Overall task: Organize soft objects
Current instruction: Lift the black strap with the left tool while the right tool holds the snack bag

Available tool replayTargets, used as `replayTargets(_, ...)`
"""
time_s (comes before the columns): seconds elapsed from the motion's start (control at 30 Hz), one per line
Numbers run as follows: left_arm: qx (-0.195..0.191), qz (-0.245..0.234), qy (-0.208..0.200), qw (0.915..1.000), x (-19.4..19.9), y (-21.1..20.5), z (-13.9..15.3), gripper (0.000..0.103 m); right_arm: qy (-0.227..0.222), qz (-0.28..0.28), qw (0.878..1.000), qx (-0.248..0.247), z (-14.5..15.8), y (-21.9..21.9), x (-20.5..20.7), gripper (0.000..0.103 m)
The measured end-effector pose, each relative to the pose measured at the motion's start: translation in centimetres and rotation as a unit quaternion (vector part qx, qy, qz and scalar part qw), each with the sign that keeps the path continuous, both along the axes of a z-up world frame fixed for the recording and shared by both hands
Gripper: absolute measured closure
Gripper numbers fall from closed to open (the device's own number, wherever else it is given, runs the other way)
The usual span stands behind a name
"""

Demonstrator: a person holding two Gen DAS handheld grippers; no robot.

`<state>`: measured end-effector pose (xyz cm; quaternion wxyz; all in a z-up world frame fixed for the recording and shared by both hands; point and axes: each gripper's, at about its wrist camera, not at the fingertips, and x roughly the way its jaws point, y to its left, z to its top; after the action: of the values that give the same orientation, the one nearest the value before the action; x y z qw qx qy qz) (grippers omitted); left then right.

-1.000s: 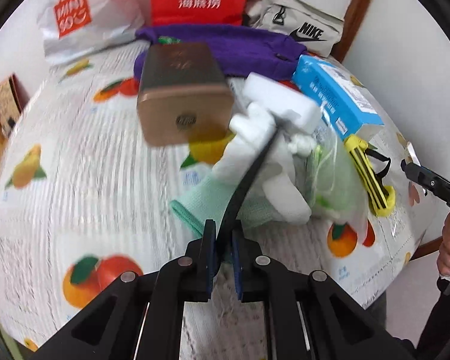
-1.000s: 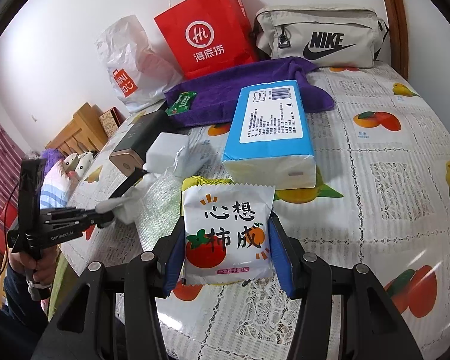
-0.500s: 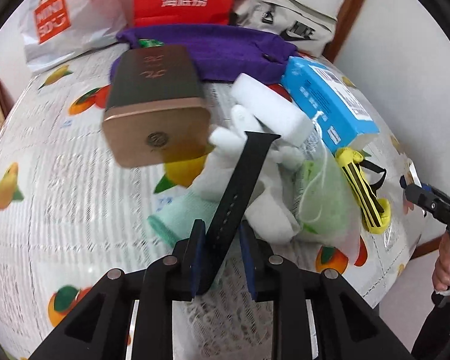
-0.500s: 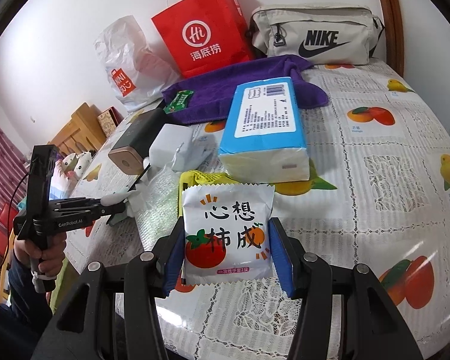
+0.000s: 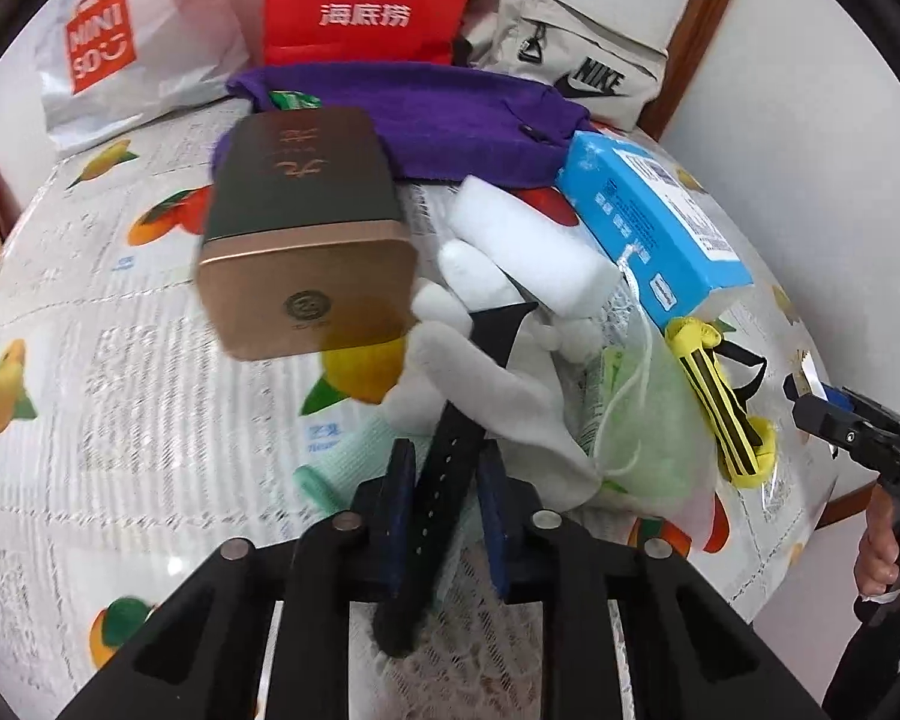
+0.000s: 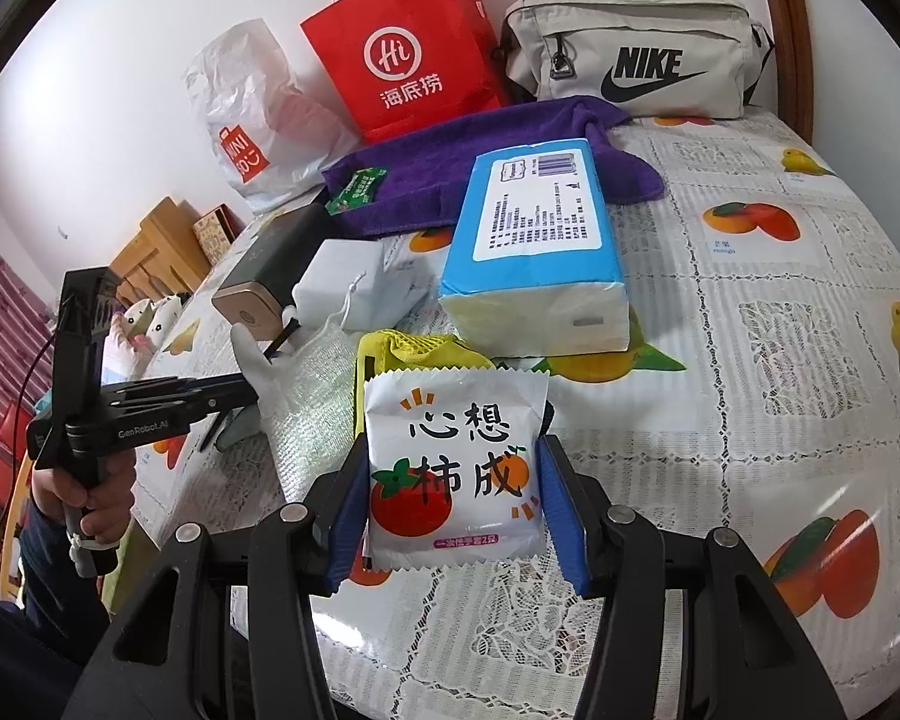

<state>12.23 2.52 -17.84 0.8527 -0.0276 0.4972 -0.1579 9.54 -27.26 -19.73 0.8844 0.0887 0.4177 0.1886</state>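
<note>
My left gripper [image 5: 445, 474] stands open over the table with a black strap [image 5: 450, 468] lying loose between its jaws, its tip resting on a white glove [image 5: 498, 402]. The left gripper also shows in the right wrist view [image 6: 234, 390]. My right gripper [image 6: 453, 498] is shut on a white snack packet [image 6: 453, 468] printed with a tomato and an orange, held above the table. Soft things lie around: a purple towel [image 5: 450, 114], a blue tissue pack [image 6: 534, 240], a green mesh pouch [image 5: 648, 420], a yellow mesh bag [image 6: 420, 348].
A bronze-ended dark box [image 5: 306, 228] and a white block [image 5: 528, 240] lie by the glove. A red paper bag [image 6: 402, 42], a white plastic bag [image 6: 252, 114] and a Nike pouch [image 6: 636, 60] stand at the back. A yellow-black tool [image 5: 720, 408] lies near the right edge.
My left gripper has opened and let go of the black strap, which now lies between the jaws. The gripper has moved closer to the glove. The right gripper still holds the packet.
</note>
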Motion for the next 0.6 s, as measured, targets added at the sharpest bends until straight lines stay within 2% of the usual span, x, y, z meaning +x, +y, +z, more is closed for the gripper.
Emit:
replayTargets(0.23,-0.005,0.016,0.005,0.9998,-0.8,1.4,-0.3,0.093,-0.008,0.008,1.0,-0.003,0.4,0.6,-0.6,0.051)
replayTargets(0.6,0.009,0.019,0.003,0.9998,0.6,-0.4,-1.2,0.093,-0.007,0.005,1.0,-0.007,0.7,0.5,-1.3,0.051)
